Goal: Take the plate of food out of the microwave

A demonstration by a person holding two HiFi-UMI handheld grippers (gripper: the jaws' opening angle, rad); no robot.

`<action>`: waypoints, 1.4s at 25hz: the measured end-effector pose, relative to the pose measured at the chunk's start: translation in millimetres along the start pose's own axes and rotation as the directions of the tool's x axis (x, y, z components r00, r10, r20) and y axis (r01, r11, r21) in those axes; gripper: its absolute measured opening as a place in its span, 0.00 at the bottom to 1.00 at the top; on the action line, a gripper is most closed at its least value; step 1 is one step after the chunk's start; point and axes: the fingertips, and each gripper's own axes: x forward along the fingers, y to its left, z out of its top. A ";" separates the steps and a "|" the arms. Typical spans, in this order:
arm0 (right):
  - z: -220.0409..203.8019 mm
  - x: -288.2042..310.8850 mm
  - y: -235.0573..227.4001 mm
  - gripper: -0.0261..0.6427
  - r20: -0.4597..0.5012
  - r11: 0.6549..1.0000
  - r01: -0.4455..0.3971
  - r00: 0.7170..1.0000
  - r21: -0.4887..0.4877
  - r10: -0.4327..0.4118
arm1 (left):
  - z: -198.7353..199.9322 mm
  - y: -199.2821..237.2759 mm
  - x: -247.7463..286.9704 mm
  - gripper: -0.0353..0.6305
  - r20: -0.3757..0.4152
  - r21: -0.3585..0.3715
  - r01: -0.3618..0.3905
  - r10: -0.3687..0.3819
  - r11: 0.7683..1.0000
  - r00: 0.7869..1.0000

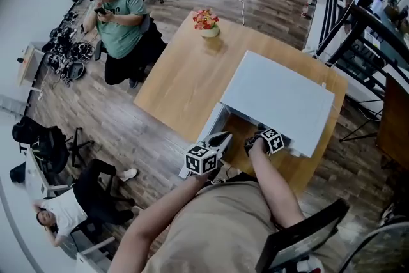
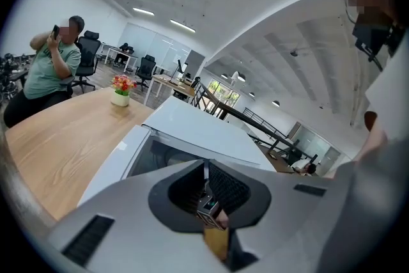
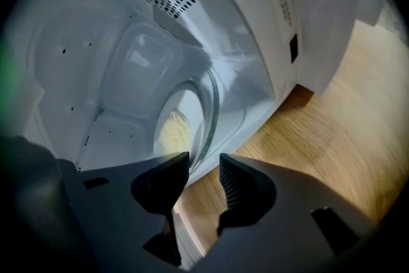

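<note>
A white microwave (image 1: 281, 99) stands on the wooden table (image 1: 185, 80) with its door (image 2: 108, 163) swung open to the left. Inside, the right gripper view shows a white plate (image 3: 177, 113) holding yellow food (image 3: 167, 132), resting on the glass turntable (image 3: 211, 105). My right gripper (image 3: 204, 166) is at the cavity's mouth, just in front of the plate's rim. Its jaws stand slightly apart with only table showing between them. My left gripper (image 2: 204, 164) hovers before the microwave (image 2: 204, 128), jaws shut and nothing visibly gripped. In the head view the left gripper (image 1: 222, 139) and right gripper (image 1: 255, 136) flank the opening.
A small pot of flowers (image 1: 206, 22) sits at the table's far end. One person (image 1: 121, 22) sits at the far left of the table and another (image 1: 70, 208) is low on the floor near office chairs. A dark stair railing (image 1: 358, 29) runs on the right.
</note>
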 end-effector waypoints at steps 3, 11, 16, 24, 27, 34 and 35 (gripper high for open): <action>-7.6 -1.3 1.3 0.26 -0.019 0.999 0.005 1.000 0.051 -0.004 | 5.0 3.0 1.1 0.06 0.015 -0.017 0.005 -0.005 1.000 1.000; -9.9 -3.8 6.4 0.19 0.008 0.998 -0.008 1.000 0.068 0.008 | 15.8 3.3 -0.9 0.06 0.039 -0.060 0.051 -0.048 0.997 0.998; -7.1 -6.8 7.6 0.10 0.066 0.977 -0.092 0.995 0.191 0.081 | 7.9 -4.4 3.6 0.06 0.008 -0.059 0.088 -0.088 0.994 0.996; -19.4 -20.2 6.9 0.07 0.078 0.938 -0.232 0.973 0.258 0.219 | -4.3 -15.4 -2.3 0.06 -0.046 -0.033 0.142 -0.143 0.989 0.989; -20.6 -24.6 15.0 0.06 0.081 0.920 -0.292 0.956 0.262 0.281 | -5.7 -18.0 -5.3 0.06 -0.055 -0.014 0.152 -0.152 0.988 0.987; -26.2 -40.5 22.8 0.06 0.075 0.878 -0.387 0.921 0.282 0.382 | -21.6 -23.2 -13.0 0.06 -0.068 -0.003 0.154 -0.154 0.988 0.986; -26.5 -42.6 21.8 0.06 0.074 0.876 -0.388 0.920 0.285 0.384 | -22.9 -23.5 -13.3 0.06 -0.069 -0.006 0.153 -0.153 0.988 0.986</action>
